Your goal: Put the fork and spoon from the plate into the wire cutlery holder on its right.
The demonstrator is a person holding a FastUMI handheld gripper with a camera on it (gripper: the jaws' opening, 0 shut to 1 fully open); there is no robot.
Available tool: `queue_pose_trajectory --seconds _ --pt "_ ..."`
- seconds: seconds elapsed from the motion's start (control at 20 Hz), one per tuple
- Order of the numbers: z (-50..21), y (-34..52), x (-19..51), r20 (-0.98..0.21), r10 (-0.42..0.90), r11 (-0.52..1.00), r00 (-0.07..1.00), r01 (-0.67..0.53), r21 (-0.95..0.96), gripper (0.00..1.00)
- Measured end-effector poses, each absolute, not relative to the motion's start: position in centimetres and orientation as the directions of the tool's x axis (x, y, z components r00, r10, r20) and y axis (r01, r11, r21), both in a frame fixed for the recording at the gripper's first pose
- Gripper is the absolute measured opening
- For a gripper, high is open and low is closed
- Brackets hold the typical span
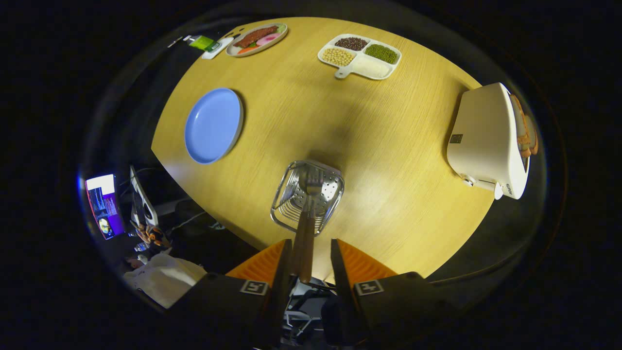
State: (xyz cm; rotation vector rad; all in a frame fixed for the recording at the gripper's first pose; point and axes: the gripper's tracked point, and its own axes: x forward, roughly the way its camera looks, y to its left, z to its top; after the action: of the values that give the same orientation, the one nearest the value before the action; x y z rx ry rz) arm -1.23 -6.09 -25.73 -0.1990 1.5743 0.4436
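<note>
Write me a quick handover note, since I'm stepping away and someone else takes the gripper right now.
Gripper: fingers open, the wooden handles rising between them; the left finger looks close to or touching them, the right stands clear.
Fork stands head-down in the wire cutlery holder; a second handle beside it is probably the spoon, but I cannot confirm.
Blue plate, left of the holder, lies bare.
Left: back the gripper away and check that both pieces stand in the holder.

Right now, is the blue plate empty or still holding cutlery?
Empty: the blue plate shows bare. Fork and spoon stand in the wire holder, handles between the open gripper.
</note>
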Motion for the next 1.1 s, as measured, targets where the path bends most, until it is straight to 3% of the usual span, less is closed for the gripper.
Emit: queue_pose_trajectory --seconds 0.05,0.1,0.2,0.65,1.1 --pt "-25.1 -5.8 -1.1 -0.984 0.175 0.910 -0.028 -0.377 0.173 0.62" --pt "-24.4 -5.4 -1.3 -0.979 0.206 0.913 -0.003 -0.359 0.193 0.84" --pt "-23.3 -4.8 -1.5 -0.965 0.255 0.920 0.054 -0.320 0.226 1.00" --pt "-17.7 -4.2 -2.2 -0.859 0.348 0.932 0.375 -0.236 0.275 0.99" --pt "-12.5 -6.6 -3.9 -0.720 0.261 0.965 0.643 -0.167 0.201 1.00"
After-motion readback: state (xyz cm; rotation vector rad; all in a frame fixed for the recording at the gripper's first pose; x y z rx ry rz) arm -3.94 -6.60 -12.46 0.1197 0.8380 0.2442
